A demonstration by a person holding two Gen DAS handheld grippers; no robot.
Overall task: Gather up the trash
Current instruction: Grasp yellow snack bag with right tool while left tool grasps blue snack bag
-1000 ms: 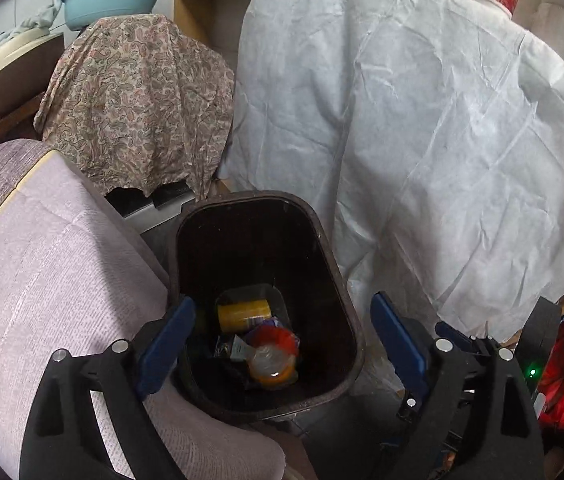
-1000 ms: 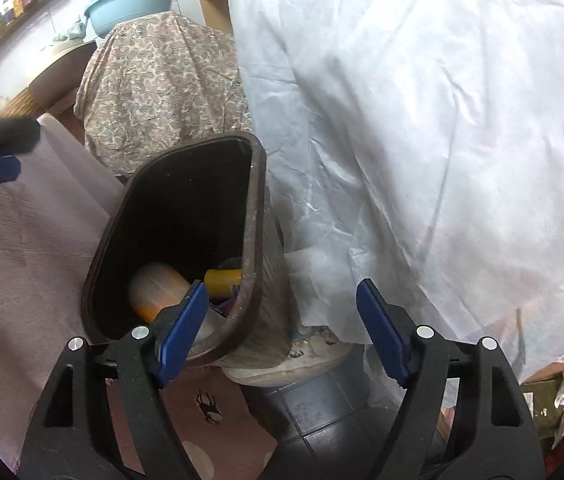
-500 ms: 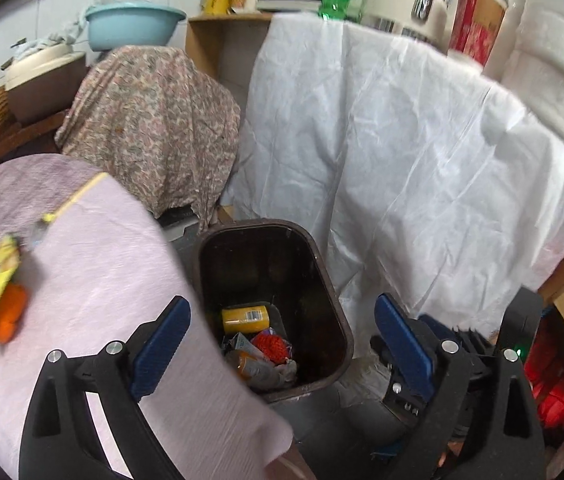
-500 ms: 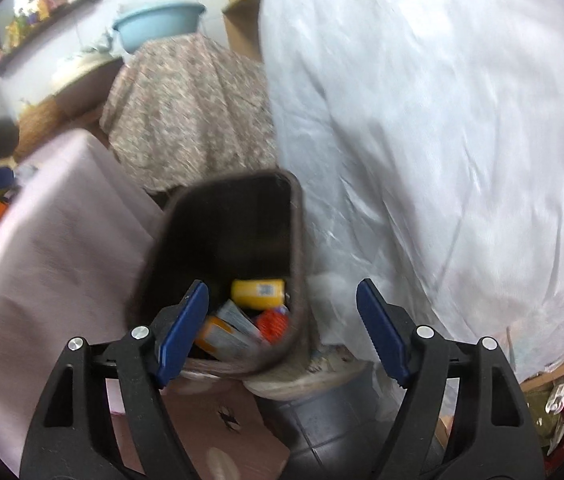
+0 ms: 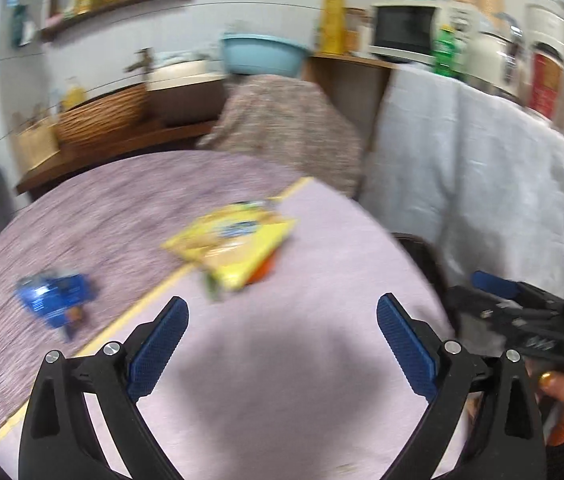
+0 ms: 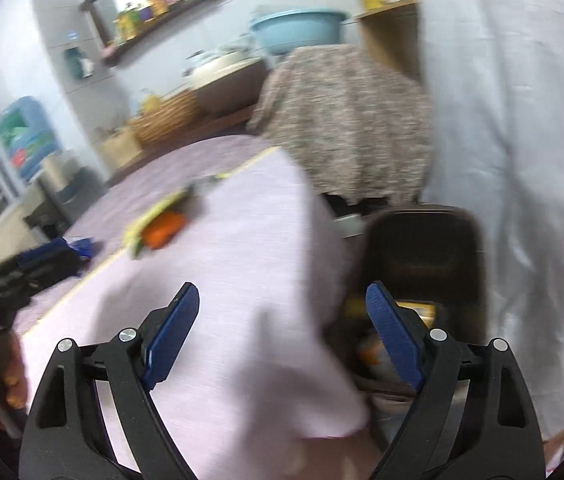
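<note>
A yellow snack wrapper lies on the lilac tablecloth with an orange piece under its near edge; both show in the right wrist view, wrapper, orange piece. A blue wrapper lies left of it. The dark brown trash bin stands beside the table's right edge and holds trash. My left gripper is open and empty above the table, short of the yellow wrapper. My right gripper is open and empty over the table's corner and the bin.
A white sheet hangs to the right behind the bin. A patterned cloth covers something behind the table, with a blue basin on top. A wooden counter with a wicker basket runs at the back left.
Both grippers have swung up and left, away from the bin and over the table. The yellow and blue wrappers have come into the left wrist view. Both stay open and empty.
</note>
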